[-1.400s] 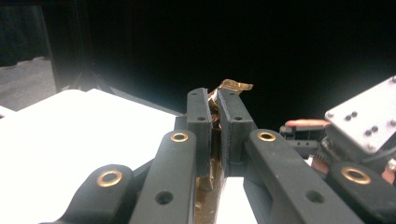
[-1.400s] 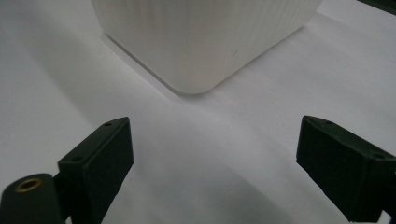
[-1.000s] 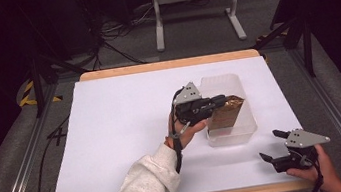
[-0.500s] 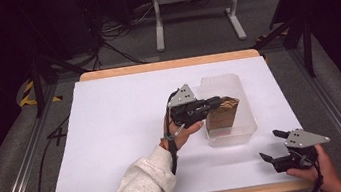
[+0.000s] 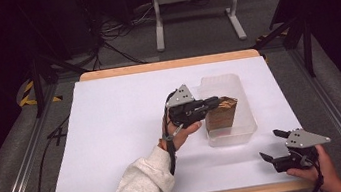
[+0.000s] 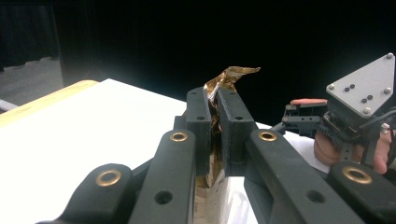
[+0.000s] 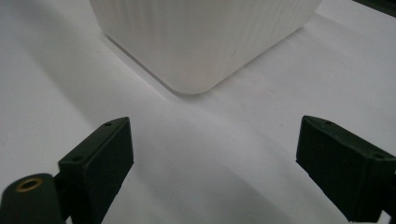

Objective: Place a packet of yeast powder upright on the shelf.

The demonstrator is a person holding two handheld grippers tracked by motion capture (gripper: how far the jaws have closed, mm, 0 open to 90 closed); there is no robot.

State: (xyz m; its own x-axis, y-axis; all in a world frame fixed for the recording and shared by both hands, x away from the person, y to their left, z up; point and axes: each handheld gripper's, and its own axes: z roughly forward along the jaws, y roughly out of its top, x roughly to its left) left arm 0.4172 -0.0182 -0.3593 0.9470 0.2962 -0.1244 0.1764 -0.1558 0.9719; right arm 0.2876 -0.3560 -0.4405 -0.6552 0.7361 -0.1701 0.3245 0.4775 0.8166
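From above, the left gripper [image 5: 212, 103] is clamped on the top of a crinkled brown-and-gold foil packet [image 5: 221, 113], which stands inside the clear rectangular plastic tub [image 5: 243, 126] just ahead of that gripper. The right gripper [image 5: 271, 145] rests low on the white table sheet [image 5: 117, 128], near the tub's closest corner, with its jaws spread wide.

In the left gripper view, the jaws pinch the packet's upper edge [image 6: 219, 88].

In the right gripper view, the tub's ribbed corner [image 7: 196, 51] is just in front of the wide, empty jaws.
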